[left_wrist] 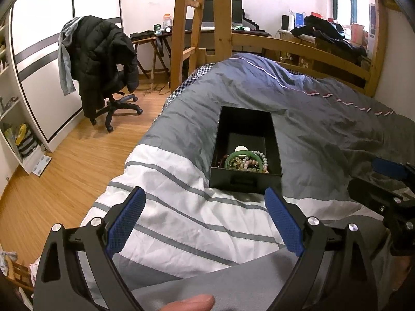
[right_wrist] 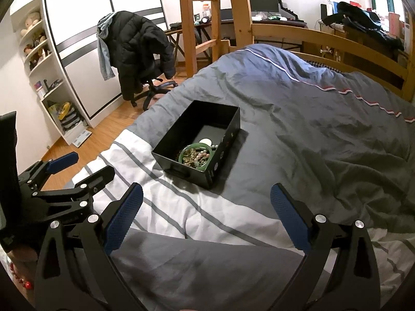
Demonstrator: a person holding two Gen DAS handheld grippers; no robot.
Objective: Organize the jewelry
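A black open box [left_wrist: 246, 181] [right_wrist: 181, 165] sits on the grey and white striped duvet [left_wrist: 181, 207] [right_wrist: 285, 155]. It holds a green bangle [left_wrist: 237, 154] [right_wrist: 197, 145], bead bracelets [left_wrist: 255, 162] [right_wrist: 199, 155] and a small white disc [left_wrist: 241, 148] [right_wrist: 205, 141], piled at its near end. My left gripper [left_wrist: 205, 204] is open and empty, just short of the box. My right gripper [right_wrist: 207, 199] is open and empty, near the box's near right corner. Each gripper shows at the edge of the other's view: the right one [left_wrist: 384, 181], the left one [right_wrist: 77, 168].
A swivel chair with a black jacket [left_wrist: 103, 64] [right_wrist: 140, 51] stands on the wood floor left of the bed. A wooden bunk frame and ladder [left_wrist: 197, 39] [right_wrist: 207, 26] rise behind. White shelves [right_wrist: 44, 64] stand at the left wall.
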